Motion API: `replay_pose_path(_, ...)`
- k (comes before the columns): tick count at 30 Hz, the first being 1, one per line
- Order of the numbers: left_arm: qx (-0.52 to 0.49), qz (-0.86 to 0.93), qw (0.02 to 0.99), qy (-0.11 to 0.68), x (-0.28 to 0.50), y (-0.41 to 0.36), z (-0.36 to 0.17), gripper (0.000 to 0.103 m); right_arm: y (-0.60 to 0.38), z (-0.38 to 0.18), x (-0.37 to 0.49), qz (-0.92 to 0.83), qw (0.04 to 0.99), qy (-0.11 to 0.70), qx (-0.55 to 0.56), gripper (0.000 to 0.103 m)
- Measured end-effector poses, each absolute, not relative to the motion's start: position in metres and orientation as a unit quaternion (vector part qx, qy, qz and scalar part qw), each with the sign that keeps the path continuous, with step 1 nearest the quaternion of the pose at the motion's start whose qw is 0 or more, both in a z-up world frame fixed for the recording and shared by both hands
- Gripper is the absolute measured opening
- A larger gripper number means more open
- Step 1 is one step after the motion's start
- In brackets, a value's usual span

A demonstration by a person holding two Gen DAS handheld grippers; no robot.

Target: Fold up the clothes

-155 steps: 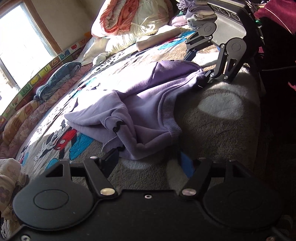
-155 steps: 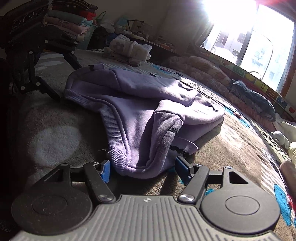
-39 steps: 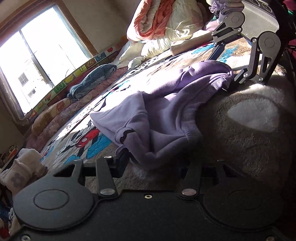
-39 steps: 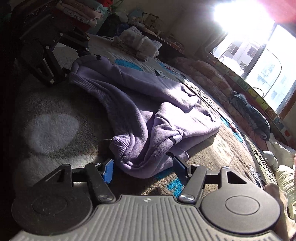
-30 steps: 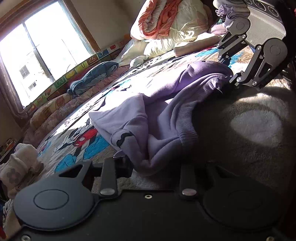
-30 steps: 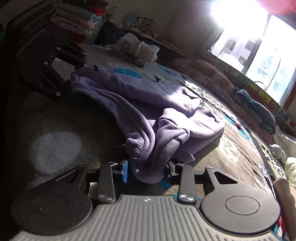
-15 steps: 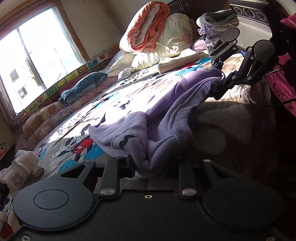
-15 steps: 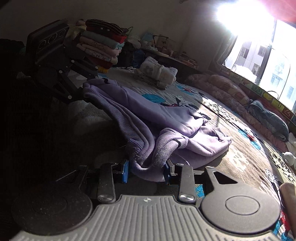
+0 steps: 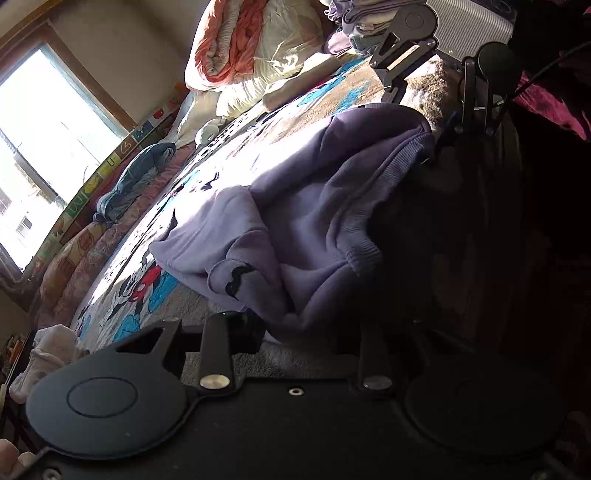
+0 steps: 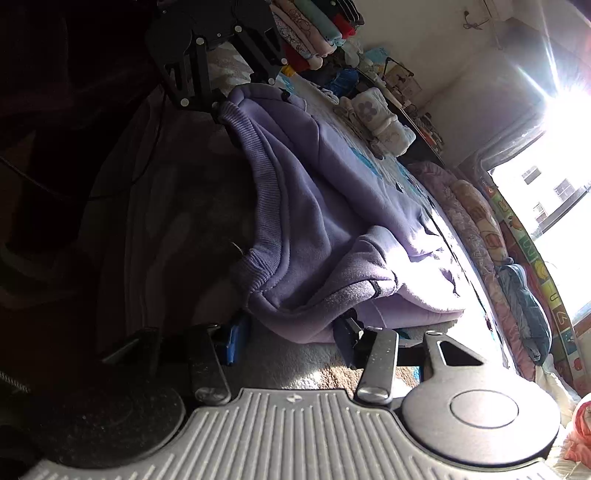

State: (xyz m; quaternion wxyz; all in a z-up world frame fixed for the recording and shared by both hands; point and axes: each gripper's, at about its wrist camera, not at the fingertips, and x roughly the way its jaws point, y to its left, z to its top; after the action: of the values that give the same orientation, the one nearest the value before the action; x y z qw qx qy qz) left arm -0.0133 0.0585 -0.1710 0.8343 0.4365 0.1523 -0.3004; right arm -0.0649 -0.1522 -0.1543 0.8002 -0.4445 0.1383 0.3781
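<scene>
Sweatshirt (image 9: pixel 314 221) hem now lifted off blanket (image 9: pixel 229 162)

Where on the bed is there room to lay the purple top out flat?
The cartoon blanket lies bare between the purple top and the blue cloth by the window. A smaller bare patch sits near the left gripper. It is crowded by the orange quilt and by the stacked clothes.

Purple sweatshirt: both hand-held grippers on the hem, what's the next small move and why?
Probably lift both ends and carry the hem away from you, over the body. The left hand-held gripper and right hand-held gripper each pinch the purple sweatshirt, which lies bunched on the blanket.
</scene>
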Motion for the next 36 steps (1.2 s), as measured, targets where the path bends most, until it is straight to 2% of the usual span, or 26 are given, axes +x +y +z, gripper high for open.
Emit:
replay_pose_path(1,0.451,-0.298,0.828,0.147,-0.015,0.057,-0.175,0.045,-0.152,-0.153,-0.065,0.379,0.802,0.136,-0.442,0.04)
replay_pose_path(3,0.456,-0.294,0.828,0.142,-0.015,0.057,-0.176,0.034,-0.155,-0.144,-0.064,0.376,0.814,0.134,-0.422,0.032)
replay_pose_path(5,0.444,-0.29,0.836,0.14,-0.013,0.059,-0.169,0.029,-0.16,-0.132,-0.06,0.378,0.827,0.135,-0.394,0.03)
replay_pose_path(8,0.399,-0.296,0.856,0.143,-0.009,0.065,-0.149,0.027,-0.172,-0.11,-0.051,0.387,0.851,0.145,-0.323,0.03)
replay_pose_path(19,0.089,-0.331,0.926,0.156,0.056,0.093,-0.07,0.026,-0.218,-0.053,0.023,0.4,0.901,0.168,-0.03,0.03)
replay_pose_path(27,-0.109,-0.329,0.924,0.163,0.122,0.111,-0.054,0.026,-0.251,-0.061,0.107,0.364,0.889,0.192,0.203,0.024)
replay_pose_path(36,-0.246,-0.3,0.898,0.207,0.2,0.126,-0.074,0.019,-0.254,-0.088,0.189,0.337,0.855,0.229,0.32,0.019)
